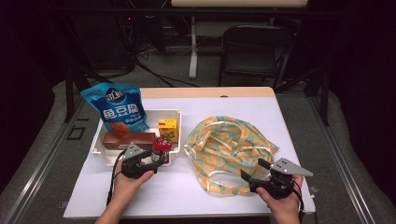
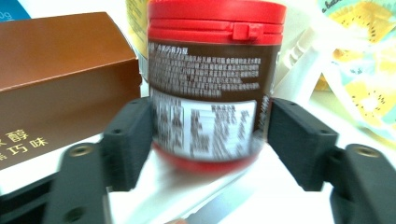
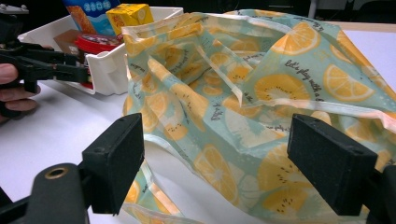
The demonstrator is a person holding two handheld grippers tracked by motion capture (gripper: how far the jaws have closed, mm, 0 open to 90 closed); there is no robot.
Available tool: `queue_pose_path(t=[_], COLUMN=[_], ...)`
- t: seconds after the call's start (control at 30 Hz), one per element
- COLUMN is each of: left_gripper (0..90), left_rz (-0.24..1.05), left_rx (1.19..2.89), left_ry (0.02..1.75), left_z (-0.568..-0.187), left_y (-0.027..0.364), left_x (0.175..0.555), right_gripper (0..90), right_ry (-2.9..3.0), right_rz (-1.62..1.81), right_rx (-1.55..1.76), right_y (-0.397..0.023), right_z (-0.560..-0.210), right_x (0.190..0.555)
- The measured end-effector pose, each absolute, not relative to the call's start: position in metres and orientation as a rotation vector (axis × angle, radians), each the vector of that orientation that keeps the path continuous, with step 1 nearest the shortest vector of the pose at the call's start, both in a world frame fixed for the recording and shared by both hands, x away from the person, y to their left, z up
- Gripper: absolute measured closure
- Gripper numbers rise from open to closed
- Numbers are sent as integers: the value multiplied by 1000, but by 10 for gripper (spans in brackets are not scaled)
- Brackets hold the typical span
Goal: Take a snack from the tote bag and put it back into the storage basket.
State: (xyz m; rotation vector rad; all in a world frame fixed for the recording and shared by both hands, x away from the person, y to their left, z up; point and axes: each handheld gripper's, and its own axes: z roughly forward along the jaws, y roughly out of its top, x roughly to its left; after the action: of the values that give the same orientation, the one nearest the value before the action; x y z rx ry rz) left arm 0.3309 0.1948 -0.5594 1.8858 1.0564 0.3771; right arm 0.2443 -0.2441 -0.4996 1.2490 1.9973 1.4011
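glossy plastic jar [image 2: 208, 84], cloth bag [image 1: 229, 149]

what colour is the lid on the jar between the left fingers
Red, above a dark brown label; the jar shows best in the left gripper view.

High view overhead, looks fwd/down; gripper views close, low; all share tray [image 1: 173, 113].
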Motion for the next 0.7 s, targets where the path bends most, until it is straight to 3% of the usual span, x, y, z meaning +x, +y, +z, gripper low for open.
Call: queue_pose_path(t=[0.03,0.17,0.23,0.5,0.7], left_gripper=[490,446,486,900,900], left_rz=[371,363,382,450,450], left_rx=[1888,1900,1857,1835,1856], left_ry=[1063,1107,1109,1026,1087], left_z=[-561,-562,-558,-539,-543], left_y=[194,192,195,191,186], left_x=[332,333,328,311,320], right_gripper=[185,185,186,188,190], right_ry=[1995,2001,1995,1994,1993], right_rz=[1398,1394,1396,1397,1394], right_rx=[1248,1246,1252,1248,1248], right_y=[-243,-245,-246,-247,-246], right_z=[-500,-500,-500,-500,-500], right_x=[244,244,244,244,244])
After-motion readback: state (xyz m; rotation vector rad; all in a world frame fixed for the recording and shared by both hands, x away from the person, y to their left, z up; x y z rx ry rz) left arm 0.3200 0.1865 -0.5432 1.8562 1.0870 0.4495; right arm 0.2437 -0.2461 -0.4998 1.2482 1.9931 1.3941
